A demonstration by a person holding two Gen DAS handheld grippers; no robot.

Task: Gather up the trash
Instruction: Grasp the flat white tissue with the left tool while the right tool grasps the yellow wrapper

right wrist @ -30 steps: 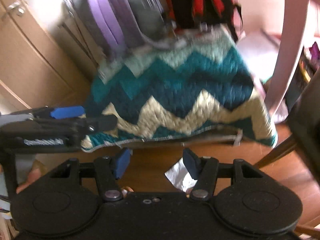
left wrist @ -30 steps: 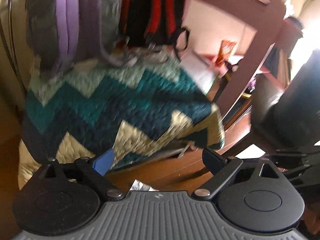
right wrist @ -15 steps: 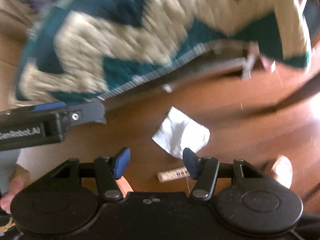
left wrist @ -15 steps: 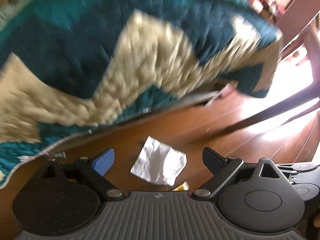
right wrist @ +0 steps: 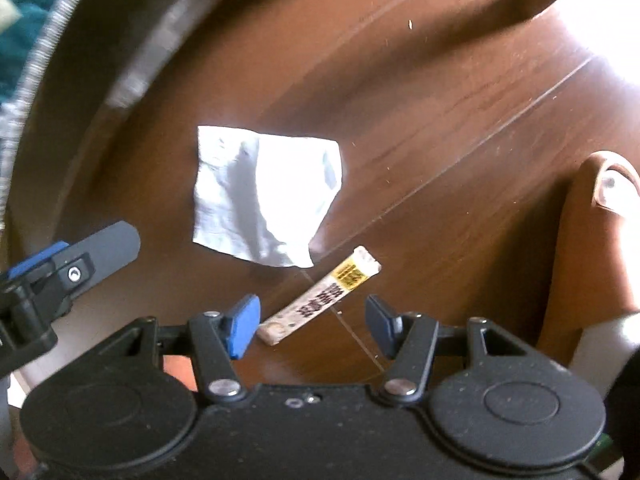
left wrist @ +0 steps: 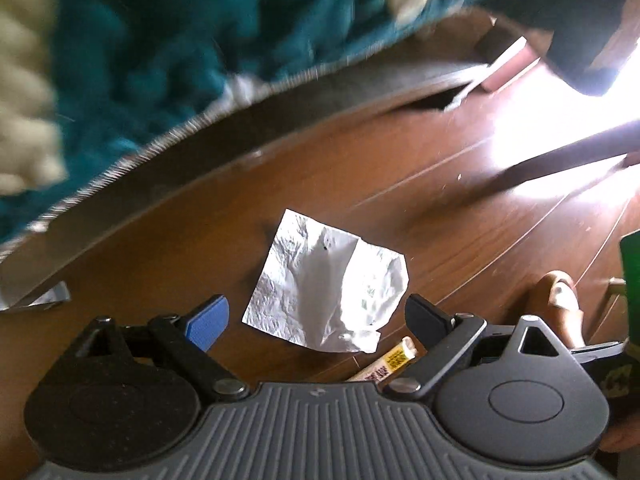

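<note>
**Two scraps on the floor, both tongs empty**

I have the left gripper (left wrist: pixel 316 318) spread wide with nothing between its jaws, hanging over the crumpled paper (left wrist: pixel 326 286). That paper lies flat on the wooden floor (left wrist: pixel 420 184), just out from the edge of the teal blanket (left wrist: pixel 160 48). I judge it feather-light and limp, so I would pinch its raised, creased corner nearest me rather than the flat middle. To its right, almost touching that corner, lies a small printed wrapper (right wrist: pixel 320 298). My right gripper (right wrist: pixel 312 326) is also wide and empty, straddling it. It looks thin and slick; I would grip across its narrow width.
</note>
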